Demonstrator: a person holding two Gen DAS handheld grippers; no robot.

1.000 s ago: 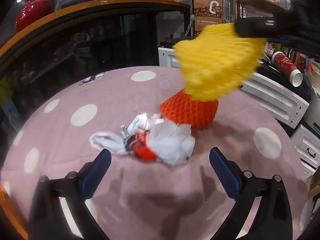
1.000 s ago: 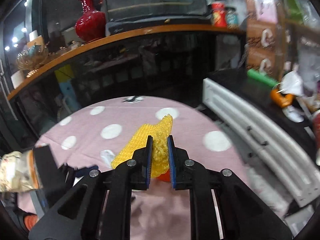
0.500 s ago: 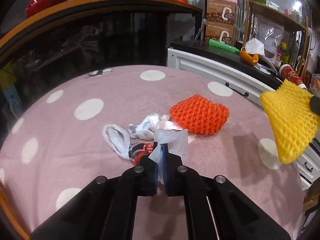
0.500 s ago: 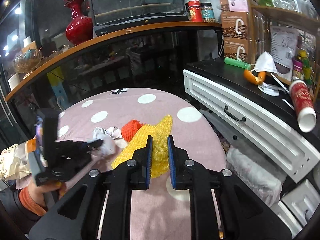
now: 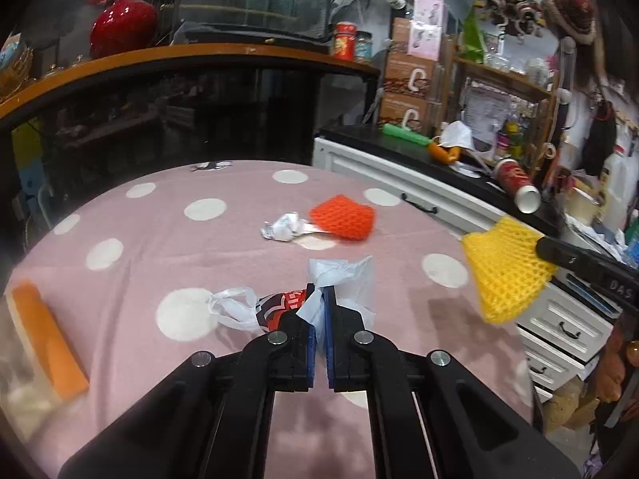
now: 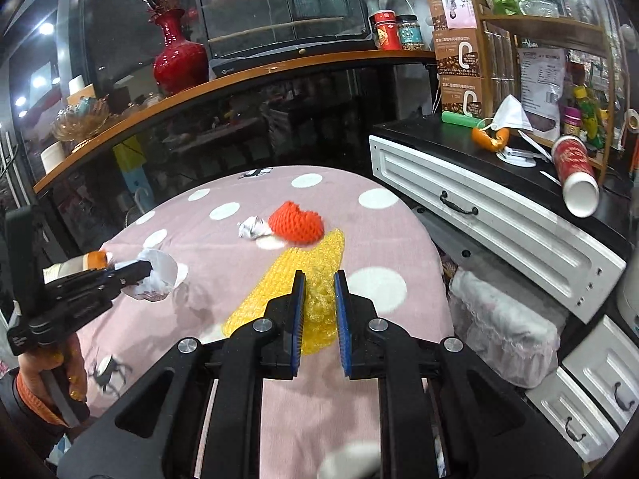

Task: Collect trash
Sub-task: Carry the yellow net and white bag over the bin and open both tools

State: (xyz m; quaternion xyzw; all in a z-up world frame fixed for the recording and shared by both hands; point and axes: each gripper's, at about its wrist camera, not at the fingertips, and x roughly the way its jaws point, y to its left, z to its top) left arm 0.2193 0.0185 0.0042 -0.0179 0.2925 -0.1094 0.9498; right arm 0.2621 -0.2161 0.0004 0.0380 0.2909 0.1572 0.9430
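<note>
The left gripper (image 5: 319,299) pinches a crumpled plastic bag (image 5: 339,279) above the desk (image 5: 139,239); the right gripper (image 6: 319,291) clamps a yellow foam net (image 6: 279,291). Carry both firmly to the bin; an orange net (image 5: 343,217) and paper wad (image 5: 281,226) remain.

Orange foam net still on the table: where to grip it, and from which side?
Judgement: grip the orange foam net on its raised hump, coming from above with the jaws straddling the ridge. It lies domed on the tablecloth, so its flat edges give little to pinch. The crumpled wrapper lies close against its left edge, so avoid a low approach from there.
</note>
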